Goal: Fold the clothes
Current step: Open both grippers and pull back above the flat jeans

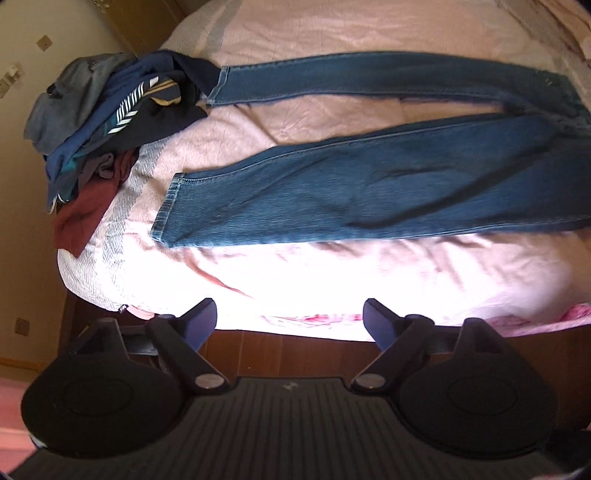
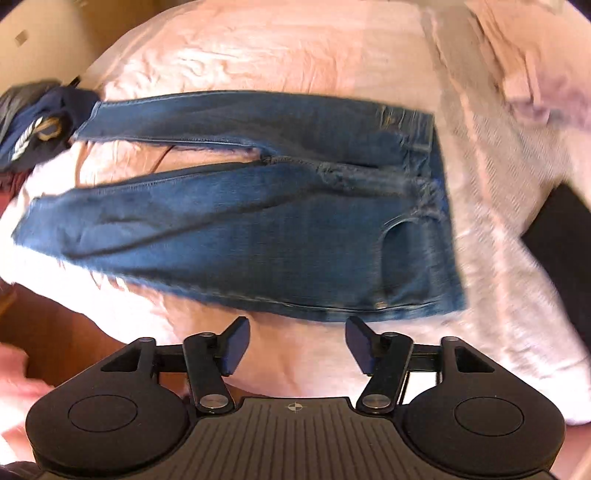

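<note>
A pair of blue denim jeans [image 1: 369, 184] lies flat on a pink, crinkled bedspread [image 1: 332, 29], ahead of both sets of jaws. Its long axis runs crosswise to the fingers: hems to the left, waistband to the right, the two legs splayed apart in a narrow V. The left gripper [image 1: 289, 314] has its jaws spread wide, holding nothing, short of the bed's edge. The right gripper [image 2: 295, 334] is likewise spread and empty, just short of the jeans' near seam. Far left of the jaws, a heap of crumpled clothes [image 1: 103, 122] touches the far hem.

Pink bedspread [image 1: 332, 266], wooden floor [image 1: 295, 350], possibly a socket [image 1: 22, 326] on the wall [image 1: 22, 221].
</note>
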